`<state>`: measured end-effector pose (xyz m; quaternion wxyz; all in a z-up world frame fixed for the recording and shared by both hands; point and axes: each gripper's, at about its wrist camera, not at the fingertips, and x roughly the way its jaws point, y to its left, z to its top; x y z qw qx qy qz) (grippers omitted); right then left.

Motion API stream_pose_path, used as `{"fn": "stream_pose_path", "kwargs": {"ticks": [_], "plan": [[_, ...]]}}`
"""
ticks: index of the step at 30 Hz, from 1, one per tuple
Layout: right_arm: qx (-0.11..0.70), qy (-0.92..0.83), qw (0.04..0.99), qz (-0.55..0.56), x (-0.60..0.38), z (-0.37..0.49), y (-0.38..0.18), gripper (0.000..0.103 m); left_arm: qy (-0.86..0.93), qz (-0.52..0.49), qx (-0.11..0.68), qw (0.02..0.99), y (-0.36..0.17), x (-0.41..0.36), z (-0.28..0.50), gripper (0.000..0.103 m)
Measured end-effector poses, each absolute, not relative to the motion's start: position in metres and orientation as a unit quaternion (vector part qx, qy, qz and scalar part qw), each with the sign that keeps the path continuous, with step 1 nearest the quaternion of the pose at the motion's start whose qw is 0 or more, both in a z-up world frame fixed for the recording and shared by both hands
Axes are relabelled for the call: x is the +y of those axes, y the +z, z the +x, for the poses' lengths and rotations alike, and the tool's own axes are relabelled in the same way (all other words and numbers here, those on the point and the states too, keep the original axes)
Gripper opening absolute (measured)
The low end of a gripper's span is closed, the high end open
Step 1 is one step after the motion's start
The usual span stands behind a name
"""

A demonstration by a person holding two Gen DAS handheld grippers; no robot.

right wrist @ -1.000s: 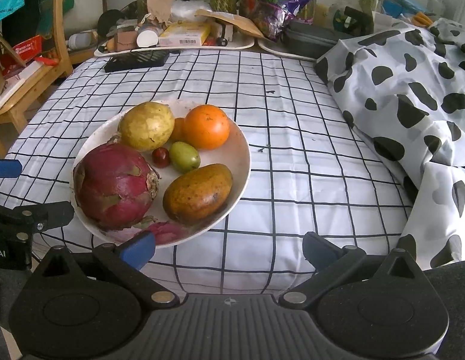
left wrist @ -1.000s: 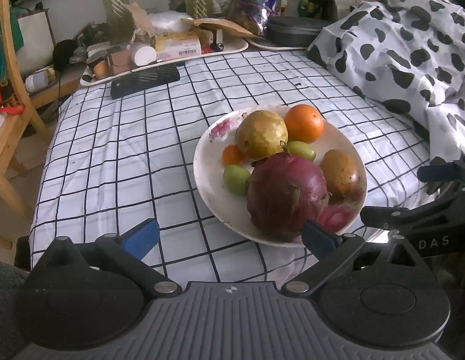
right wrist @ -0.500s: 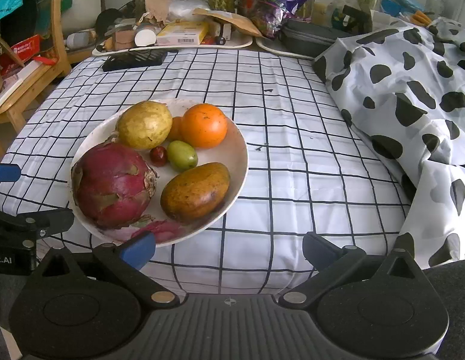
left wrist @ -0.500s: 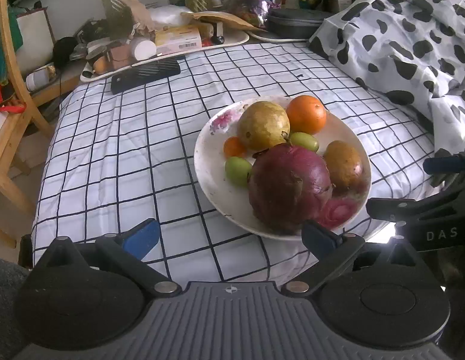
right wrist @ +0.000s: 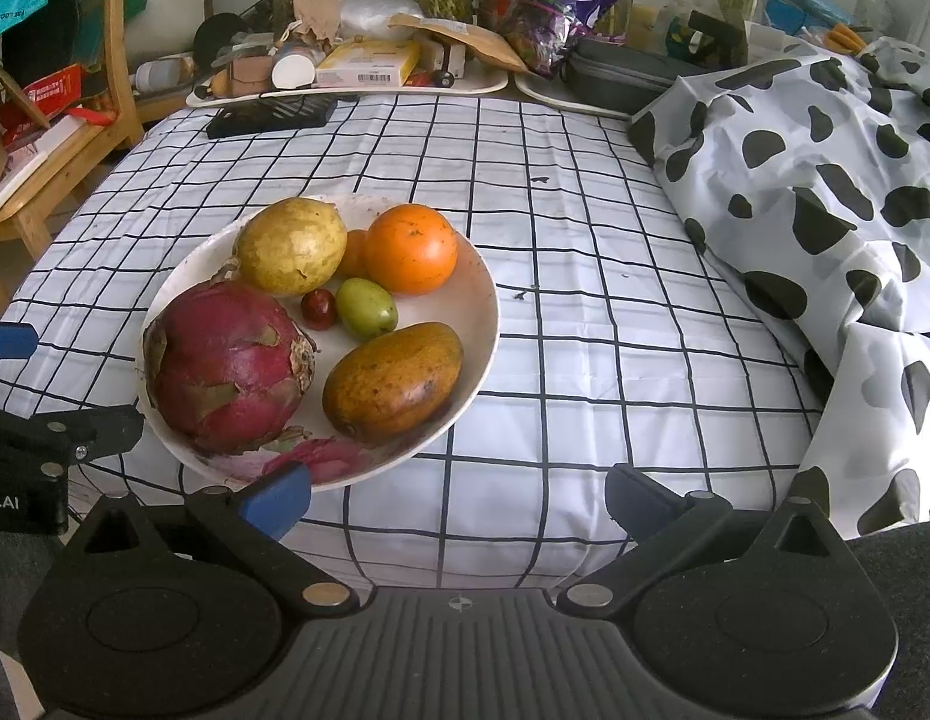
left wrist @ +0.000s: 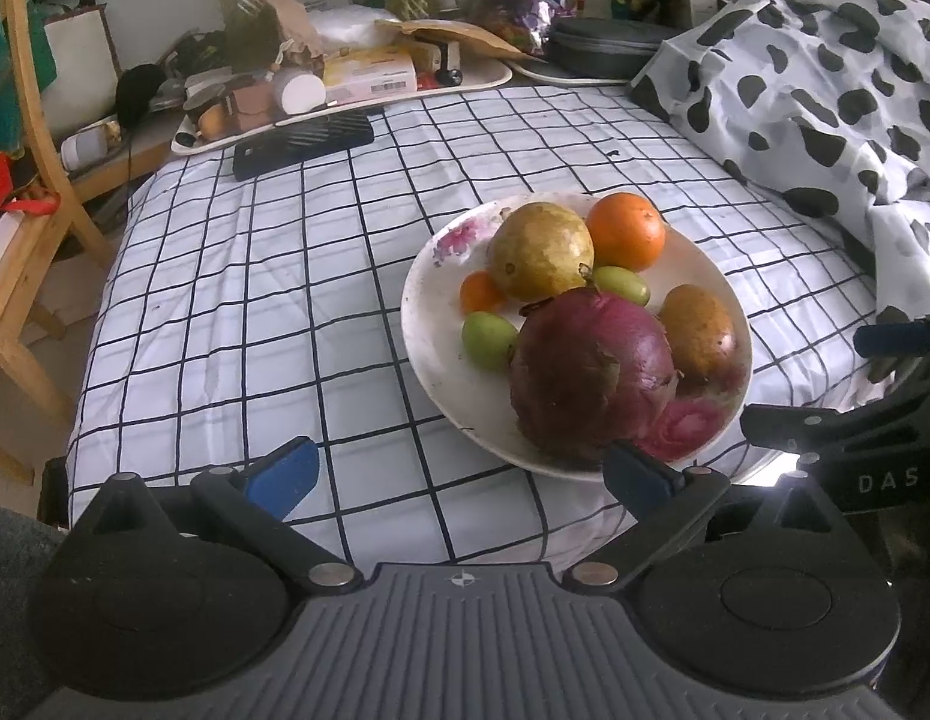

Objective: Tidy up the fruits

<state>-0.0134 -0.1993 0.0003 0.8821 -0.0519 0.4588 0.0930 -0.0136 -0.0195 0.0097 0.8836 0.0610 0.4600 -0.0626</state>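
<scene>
Worktop (right wrist: 585, 252): covered by a checked cloth; spotted fabric lies to the right of the right hand-held gripper, clutter trays well ahead of both.
Plate (right wrist: 477, 324): sits just ahead of both hand-held grippers, ahead-right of the left one and ahead-left of the right one; all the fruit in view lies on it.
Dragon fruit (right wrist: 225, 366): largest piece, at the near edge of the plate, closest to both hand-held grippers.
Mango (right wrist: 393, 381): beside the dragon fruit, nearest the right hand-held gripper's side.
Yellow fruit (right wrist: 291, 246): far side of the plate, touching the orange (right wrist: 411, 249).
Small fruit: green pieces (left wrist: 489, 339), a small orange one (left wrist: 482, 291) and a dark red one (right wrist: 318, 306) sit between the larger pieces.
Left hand-held gripper (left wrist: 459, 471): jaws spread wide, holding nothing, short of the plate rim.
Right hand-held gripper (right wrist: 459, 501): jaws spread wide, holding nothing, left fingertip just at the plate rim.
Progress: judged as either not begun or nearly complete; fruit is gathered on one plate, none loose on the cloth, no second container seen. If sorting is intended, every piece remains to be moved.
</scene>
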Motion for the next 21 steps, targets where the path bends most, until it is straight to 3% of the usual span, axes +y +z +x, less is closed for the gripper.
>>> {"fn": "stream_pose_path", "kwargs": {"ticks": [21], "plan": [[0.461, 0.096, 0.880, -0.059, -0.1978, -0.0140, -0.0011, 0.103, -0.074, 0.060, 0.454, 0.886, 0.0109, -0.0210, -0.0171, 0.103]]}}
